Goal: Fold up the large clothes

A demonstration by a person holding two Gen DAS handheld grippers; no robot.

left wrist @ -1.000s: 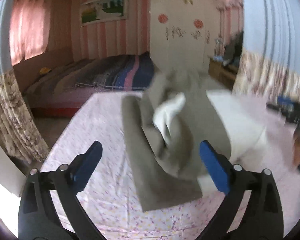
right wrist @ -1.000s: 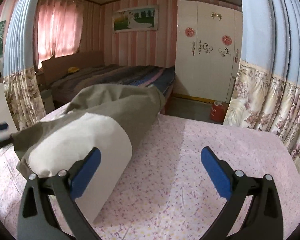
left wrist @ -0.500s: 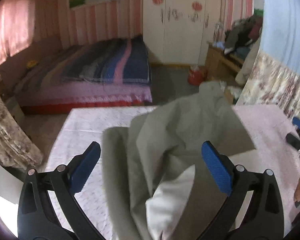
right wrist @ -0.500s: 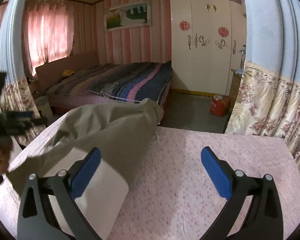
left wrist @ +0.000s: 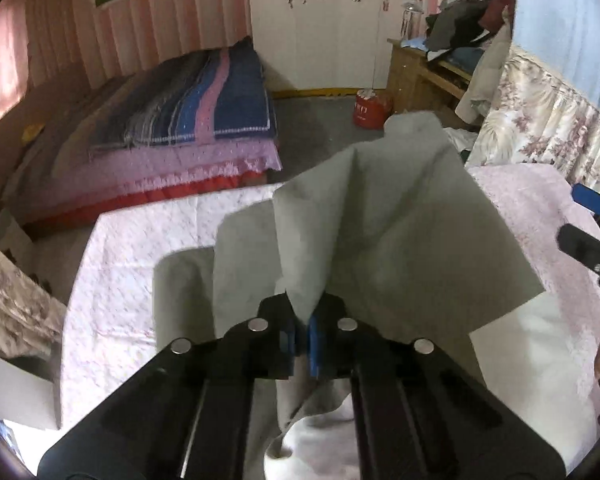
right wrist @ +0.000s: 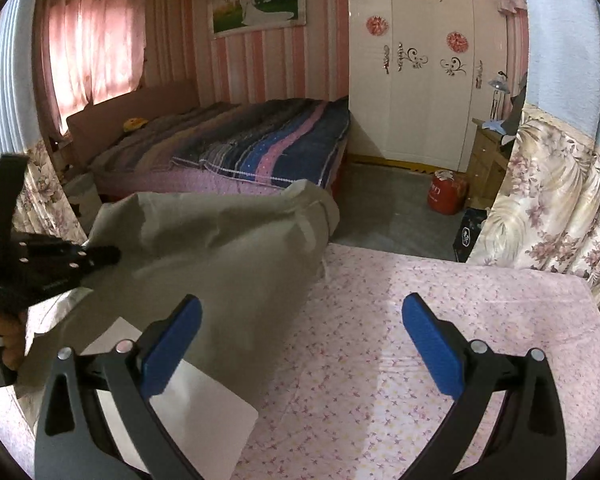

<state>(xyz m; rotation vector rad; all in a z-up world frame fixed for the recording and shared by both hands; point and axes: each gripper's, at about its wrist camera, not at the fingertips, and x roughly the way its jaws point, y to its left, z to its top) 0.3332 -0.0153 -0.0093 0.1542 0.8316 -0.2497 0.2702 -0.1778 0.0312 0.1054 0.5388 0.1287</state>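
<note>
With its blue pads pressed together, the left gripper (left wrist: 303,334) has just closed and now pinches a fold of the grey-green garment (left wrist: 384,232), cloth visibly caught between the jaws. Fabric rises from the pinch in a peaked fold and drapes to both sides over the table's pink floral cloth (left wrist: 132,264). Pale lining of the garment shows below the jaws, near the lower edge of the left wrist view.

Right gripper (right wrist: 300,344): jaws spread wide, nothing between the pads, hovering above the floral cloth (right wrist: 420,380) just beside the garment (right wrist: 228,256). Its left pad overlaps the garment's edge in the view; contact cannot be told. A white flat panel (right wrist: 204,404) pokes out from under the garment near that pad.

Seen from the right wrist camera, the left gripper (right wrist: 100,256) bites the garment's left end, a hand (right wrist: 4,336) on its handle. A striped bed (right wrist: 260,148), a white wardrobe (right wrist: 420,80) and a red container (right wrist: 446,196) stand beyond.
</note>
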